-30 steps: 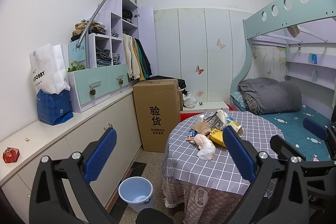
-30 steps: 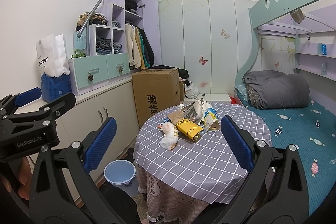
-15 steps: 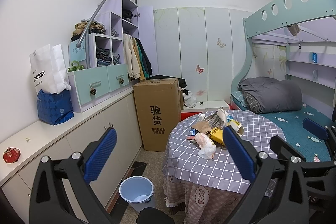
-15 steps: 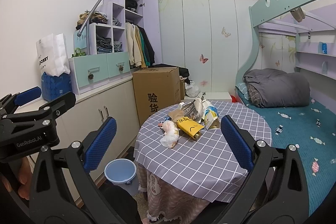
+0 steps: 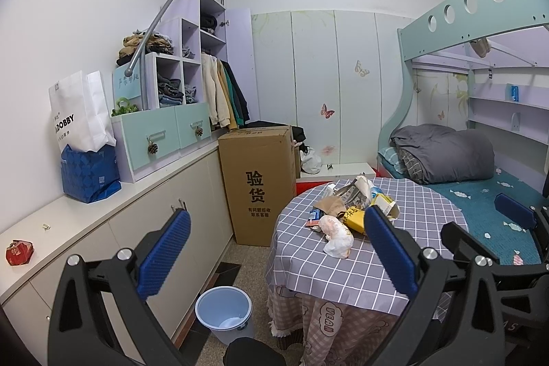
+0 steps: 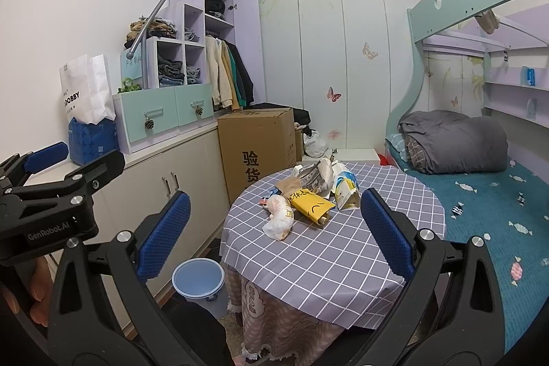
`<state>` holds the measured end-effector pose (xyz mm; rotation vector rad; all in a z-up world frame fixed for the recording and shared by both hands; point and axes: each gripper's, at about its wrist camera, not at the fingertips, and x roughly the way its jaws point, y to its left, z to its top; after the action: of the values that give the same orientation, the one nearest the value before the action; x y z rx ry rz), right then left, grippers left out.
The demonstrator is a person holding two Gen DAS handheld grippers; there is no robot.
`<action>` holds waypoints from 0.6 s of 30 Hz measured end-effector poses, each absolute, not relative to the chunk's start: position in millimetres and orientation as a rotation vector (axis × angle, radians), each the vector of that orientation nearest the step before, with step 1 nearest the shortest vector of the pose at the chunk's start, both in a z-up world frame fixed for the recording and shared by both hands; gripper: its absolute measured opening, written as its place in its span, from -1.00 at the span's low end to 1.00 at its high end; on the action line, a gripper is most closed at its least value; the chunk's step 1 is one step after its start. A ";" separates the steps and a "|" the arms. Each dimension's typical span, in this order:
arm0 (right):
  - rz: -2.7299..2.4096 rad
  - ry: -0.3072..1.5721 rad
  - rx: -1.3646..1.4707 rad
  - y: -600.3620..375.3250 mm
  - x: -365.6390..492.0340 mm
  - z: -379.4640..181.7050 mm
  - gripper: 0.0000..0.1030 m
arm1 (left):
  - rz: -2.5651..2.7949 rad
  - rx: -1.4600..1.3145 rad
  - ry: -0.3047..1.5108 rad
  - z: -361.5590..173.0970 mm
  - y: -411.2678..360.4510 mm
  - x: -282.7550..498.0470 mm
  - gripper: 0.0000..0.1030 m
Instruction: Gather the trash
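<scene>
Right of centre sits the round table with the grey checked cloth (image 5: 346,266), well ahead of me. My left gripper (image 5: 278,249) fills the bottom of frame, blue pads spread wide, nothing between them. My right gripper (image 6: 274,228), same story: wide open, empty. Light blue plastic bin (image 5: 224,311) on the floor, lower centre, beside the table. Crumpled wrappers and cartons of trash (image 6: 305,194) heaped on the tabletop.

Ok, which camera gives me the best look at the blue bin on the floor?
The left wrist view. The blue bin shows its whole rim, part of its inside and its side, beside the table. In the right wrist view the bin sits closer to the tablecloth edge and its lower body is cut off by dark shapes in front.
</scene>
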<state>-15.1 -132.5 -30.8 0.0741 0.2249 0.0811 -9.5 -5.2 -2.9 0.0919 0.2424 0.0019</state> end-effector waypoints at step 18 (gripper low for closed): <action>0.086 0.238 0.079 -129.8 -14.7 -36.4 0.89 | 0.007 0.098 0.264 -6.5 -5.4 -6.6 0.92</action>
<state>-14.7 -129.8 -36.4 0.0787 0.2376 0.0859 -6.6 -5.4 -6.5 0.0983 0.2638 0.0067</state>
